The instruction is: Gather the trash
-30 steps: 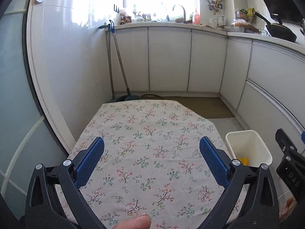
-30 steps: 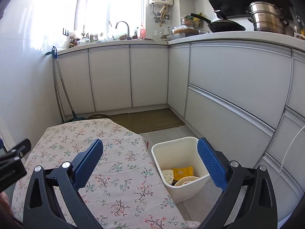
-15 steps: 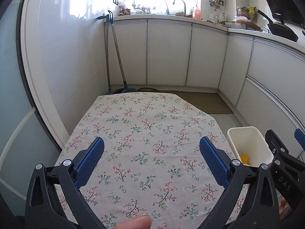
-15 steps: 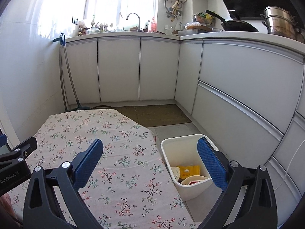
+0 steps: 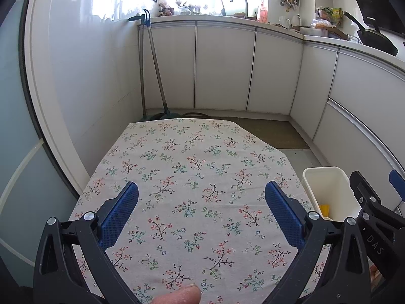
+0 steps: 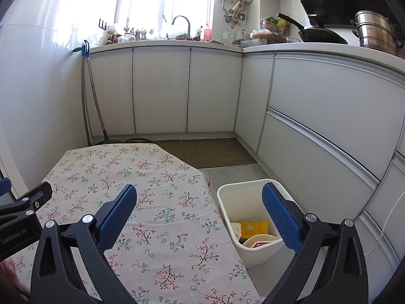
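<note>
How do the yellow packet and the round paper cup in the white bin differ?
In the right wrist view, the yellow packet is flat, rectangular and bright yellow with small print; the paper cup is round, cream, with a red mark inside. The packet leans toward the back of the white bin; the cup lies nearer the front, its mouth tilted up. Both are in the bin, not on the floral tablecloth.
</note>
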`<state>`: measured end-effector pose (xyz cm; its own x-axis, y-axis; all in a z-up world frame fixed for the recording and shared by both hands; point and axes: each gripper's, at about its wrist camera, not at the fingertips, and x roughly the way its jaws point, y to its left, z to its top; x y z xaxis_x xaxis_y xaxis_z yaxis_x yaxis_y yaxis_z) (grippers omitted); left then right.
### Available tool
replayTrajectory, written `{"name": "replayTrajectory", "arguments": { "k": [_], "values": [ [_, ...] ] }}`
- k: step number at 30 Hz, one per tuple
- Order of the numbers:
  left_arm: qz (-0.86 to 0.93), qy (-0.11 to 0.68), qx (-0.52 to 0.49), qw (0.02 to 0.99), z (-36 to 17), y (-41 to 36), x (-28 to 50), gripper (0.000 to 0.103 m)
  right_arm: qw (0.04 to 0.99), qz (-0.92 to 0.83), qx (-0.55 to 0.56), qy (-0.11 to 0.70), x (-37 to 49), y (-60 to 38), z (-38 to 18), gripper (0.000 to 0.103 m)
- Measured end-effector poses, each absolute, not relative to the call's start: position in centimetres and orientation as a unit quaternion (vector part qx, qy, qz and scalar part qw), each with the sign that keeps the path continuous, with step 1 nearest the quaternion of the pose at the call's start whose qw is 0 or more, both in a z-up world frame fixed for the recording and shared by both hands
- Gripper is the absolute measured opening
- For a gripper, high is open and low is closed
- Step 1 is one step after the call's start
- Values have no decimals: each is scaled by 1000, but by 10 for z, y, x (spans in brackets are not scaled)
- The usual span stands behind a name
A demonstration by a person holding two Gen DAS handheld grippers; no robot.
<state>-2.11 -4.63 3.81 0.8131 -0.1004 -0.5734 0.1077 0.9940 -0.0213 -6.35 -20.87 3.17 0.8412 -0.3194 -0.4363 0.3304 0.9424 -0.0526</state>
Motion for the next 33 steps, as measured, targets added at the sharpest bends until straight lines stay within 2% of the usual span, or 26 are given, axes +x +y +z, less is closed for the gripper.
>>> {"name": "replayTrajectory", "arguments": {
  "k": [33],
  "values": [
    [-57, 309, 4, 949, 32, -54, -16, 96, 958, -175, 16, 225, -62, -212, 31, 96]
  ]
}}
